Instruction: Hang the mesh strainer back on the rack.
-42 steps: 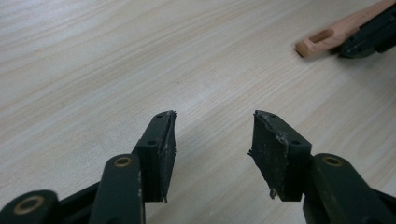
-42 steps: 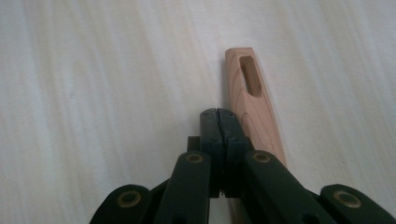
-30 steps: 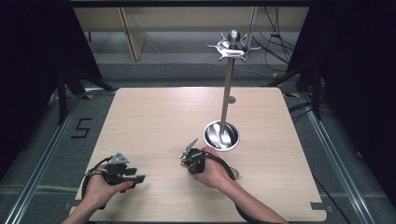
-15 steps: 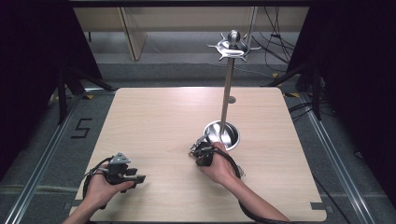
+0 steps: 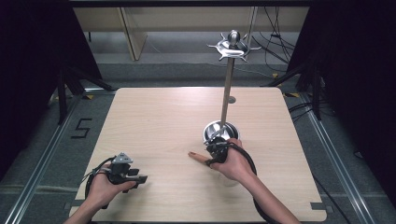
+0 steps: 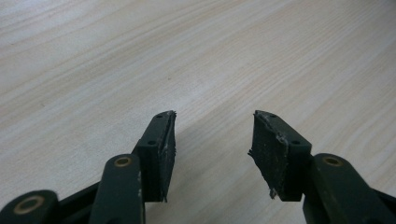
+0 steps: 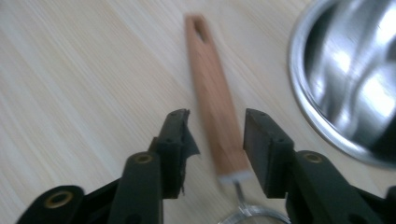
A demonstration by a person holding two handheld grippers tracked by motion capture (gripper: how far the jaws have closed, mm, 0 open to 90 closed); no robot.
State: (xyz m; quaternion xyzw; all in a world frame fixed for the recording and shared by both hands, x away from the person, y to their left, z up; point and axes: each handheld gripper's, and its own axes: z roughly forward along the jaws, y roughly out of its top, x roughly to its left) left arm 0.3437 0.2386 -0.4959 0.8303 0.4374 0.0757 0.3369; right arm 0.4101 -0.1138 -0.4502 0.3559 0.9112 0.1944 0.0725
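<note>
A utensil with a wooden handle [image 7: 212, 107] lies flat on the table, a hole at its far end and a metal wire part at its near end. The handle tip [image 5: 192, 154] pokes out left of my right hand. My right gripper [image 7: 215, 149] is open, its jaws straddling the handle near the metal end without clearly touching it. In the high view the right gripper [image 5: 211, 157] sits just in front of the stand's shiny round base [image 5: 219, 130]. My left gripper [image 6: 212, 140] is open over bare wood, resting near the front left [image 5: 139, 178].
From the steel base [image 7: 336, 70] a thin pole [image 5: 227, 88] rises to a crown of hooks [image 5: 232, 46]. The wooden table [image 5: 154, 121] has bare room across its left and far parts. Dark curtains flank both sides.
My right gripper has moved right and a little forward, up to the stand's base. The left gripper has stayed where it was.
</note>
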